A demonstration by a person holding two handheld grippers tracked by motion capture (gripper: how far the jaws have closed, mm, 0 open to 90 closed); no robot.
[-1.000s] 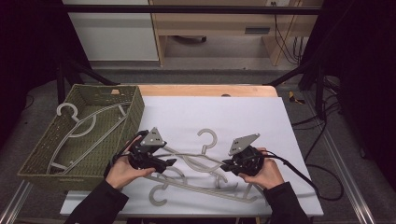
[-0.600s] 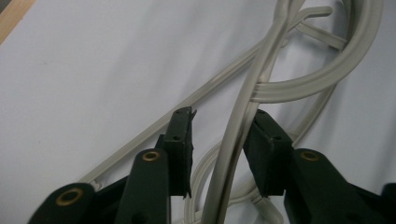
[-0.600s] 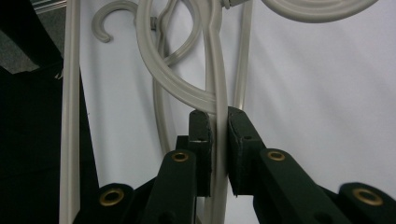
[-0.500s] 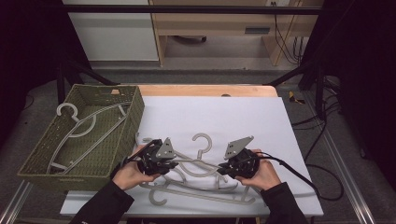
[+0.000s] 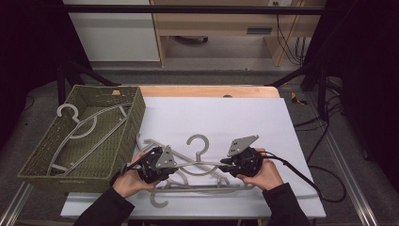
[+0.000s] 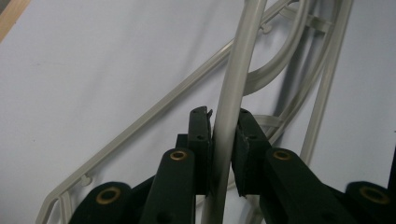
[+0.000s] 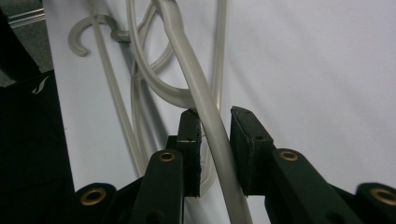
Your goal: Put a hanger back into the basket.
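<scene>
On the white-covered table [image 5: 216, 117], near its near edge, lies a loose pile of pale grey plastic clothes hangers [image 5: 197, 162], their hooks and curved arms crossing one another. The left gripper [image 5: 170, 165] sits at the left end of the pile and the right gripper [image 5: 225, 164] at the right end, each held in one of the person's hands, with the two pointing toward each other across the pile. In the left gripper view, the left gripper's black fingers [image 6: 200, 140] have just been closing and now clench one rounded arm of the top hanger [image 6: 231, 98], which runs up between them with both pads against it. In the right gripper view, the right gripper's fingers [image 7: 247, 140] have just been opening: the same kind of rounded hanger arm [image 7: 205, 107] passes between them, lying against the left pad while a gap shows on the right side, so the hold is released. To the left of the pile, at the table's left edge, stands a rectangular olive-green woven basket [image 5: 51, 155] with another grey hanger [image 5: 87, 129] lying inside it.
</scene>
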